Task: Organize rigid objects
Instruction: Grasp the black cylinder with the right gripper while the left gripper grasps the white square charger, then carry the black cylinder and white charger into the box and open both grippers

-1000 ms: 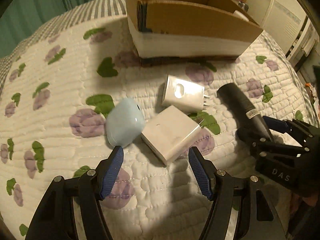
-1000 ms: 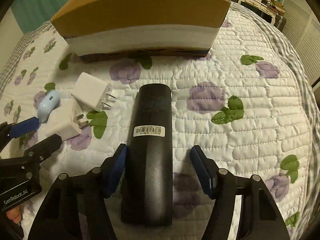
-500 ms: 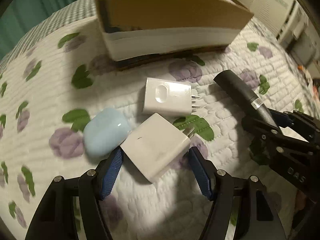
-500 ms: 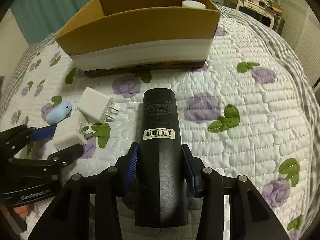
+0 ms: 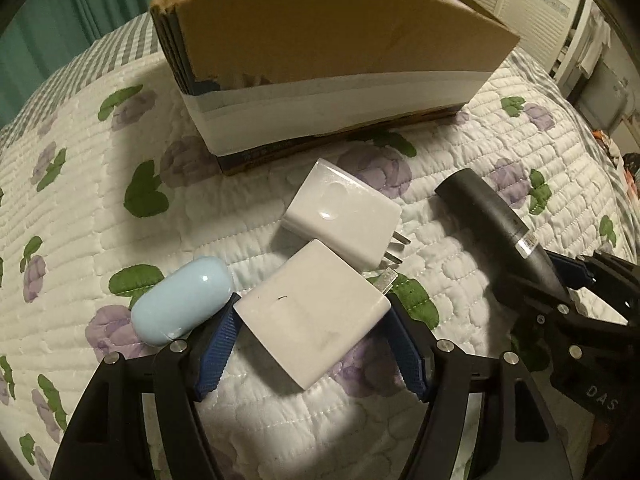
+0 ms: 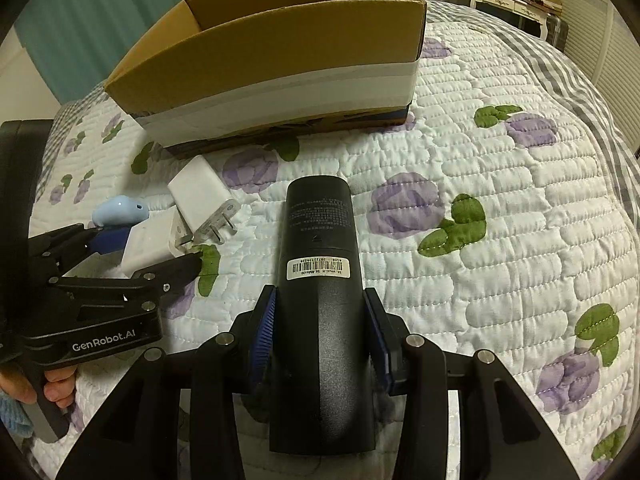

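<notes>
Quilted bedding fills my left view: the left gripper straddles the nearer white charger, contact uncertain; a second charger and blue case lie ahead, unboxed. Right view: my right gripper clamps the black cylinder; the cardboard box ahead mostly hides its contents.

Cardboard box walls off bare quilt ahead
</notes>
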A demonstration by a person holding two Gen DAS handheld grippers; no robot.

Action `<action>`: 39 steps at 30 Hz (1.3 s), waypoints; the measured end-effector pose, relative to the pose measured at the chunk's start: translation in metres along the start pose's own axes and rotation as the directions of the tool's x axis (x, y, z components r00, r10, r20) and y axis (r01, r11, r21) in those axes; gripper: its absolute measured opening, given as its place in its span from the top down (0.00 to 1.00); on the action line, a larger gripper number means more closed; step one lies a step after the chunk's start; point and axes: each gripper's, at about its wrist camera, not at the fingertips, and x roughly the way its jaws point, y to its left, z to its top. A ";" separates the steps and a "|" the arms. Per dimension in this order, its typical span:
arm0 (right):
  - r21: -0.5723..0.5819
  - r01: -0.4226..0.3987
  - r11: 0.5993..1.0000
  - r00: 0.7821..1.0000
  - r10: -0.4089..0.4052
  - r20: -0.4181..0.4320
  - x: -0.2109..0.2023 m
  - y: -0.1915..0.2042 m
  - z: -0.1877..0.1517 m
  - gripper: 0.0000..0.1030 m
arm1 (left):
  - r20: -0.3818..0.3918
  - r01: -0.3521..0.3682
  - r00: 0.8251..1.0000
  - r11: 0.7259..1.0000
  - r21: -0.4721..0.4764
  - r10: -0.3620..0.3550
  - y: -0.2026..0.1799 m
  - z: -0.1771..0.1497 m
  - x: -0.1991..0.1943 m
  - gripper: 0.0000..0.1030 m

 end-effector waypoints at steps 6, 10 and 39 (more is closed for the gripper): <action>-0.001 0.013 1.000 1.000 -0.013 0.006 -0.007 0.001 0.000 0.60 | 0.032 0.011 0.999 0.999 0.035 -0.012 -0.002 -0.008 -0.023 0.31; -0.006 0.025 1.000 0.999 -0.025 0.027 -0.023 0.002 0.000 0.60 | 0.057 0.020 0.998 0.999 0.040 -0.022 -0.006 -0.011 -0.043 0.31; -0.147 0.101 0.984 0.928 -0.040 0.370 -0.228 0.060 0.086 0.60 | 0.380 -0.056 0.923 0.998 -0.033 0.064 -0.008 0.054 -0.242 0.31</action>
